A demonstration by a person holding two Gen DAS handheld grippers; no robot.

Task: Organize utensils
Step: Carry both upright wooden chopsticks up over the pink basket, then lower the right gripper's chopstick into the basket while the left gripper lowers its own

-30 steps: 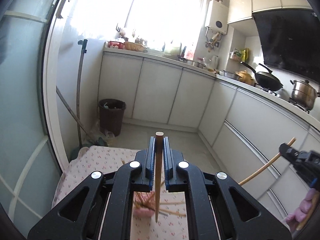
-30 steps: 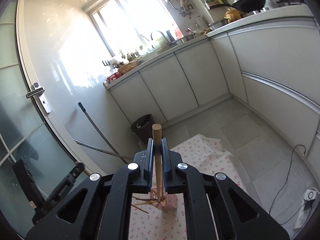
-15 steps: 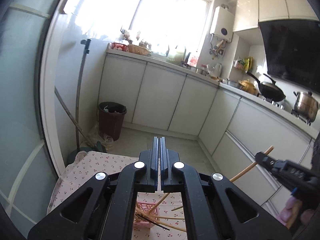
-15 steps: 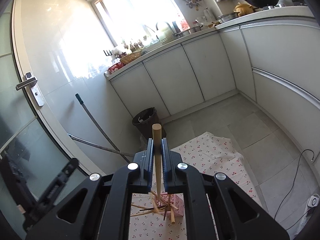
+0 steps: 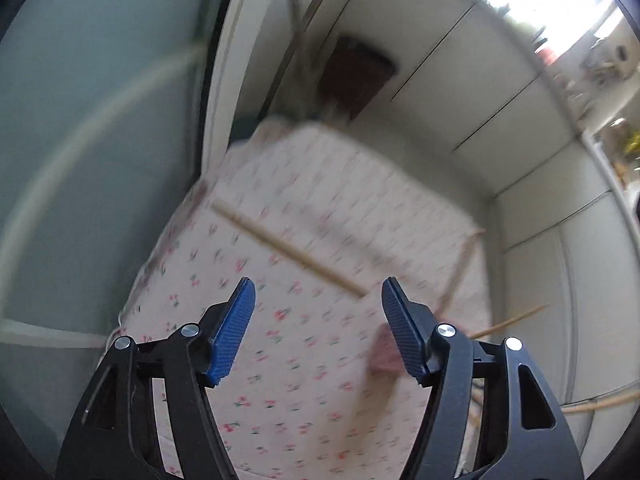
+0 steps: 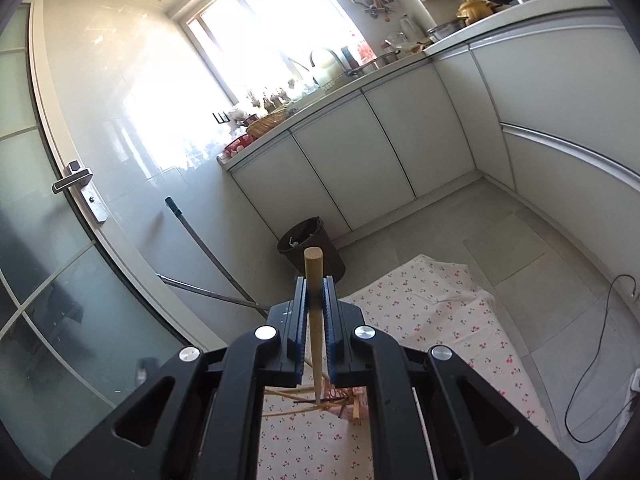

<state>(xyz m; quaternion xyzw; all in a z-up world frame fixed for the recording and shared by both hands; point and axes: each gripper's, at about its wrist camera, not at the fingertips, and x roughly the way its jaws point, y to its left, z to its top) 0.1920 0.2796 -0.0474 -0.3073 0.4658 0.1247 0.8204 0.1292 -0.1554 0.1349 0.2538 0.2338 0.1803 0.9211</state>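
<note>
Between your right fingers (image 6: 315, 320), pressed together, one chopstick (image 6: 313, 300) stands nearly upright, its blunt end poking out at 12 o'clock and its tip pointing down toward the pink holder (image 6: 352, 398). That holder sits on the cherry-print cloth (image 6: 440, 320) spread on the floor, with several loose sticks (image 6: 292, 394) fanning out from it toward 9 o'clock. A brown bin (image 6: 310, 246) stands past the cloth's far edge, by the white cabinets (image 6: 400, 148).

Your left gripper (image 5: 316, 328) is spread wide with nothing held; its blue pads (image 5: 232, 330) hang over the same cloth (image 5: 304, 380). The left view is blurred. One chopstick (image 5: 288, 250) lies on the cloth ahead of your left fingers, slanting from 10 o'clock toward 4 o'clock. The holder (image 5: 386, 354) shows as a pink smear just beside the right-hand pad, and more sticks (image 5: 508, 322) jut out at 3 o'clock behind that finger.
</note>
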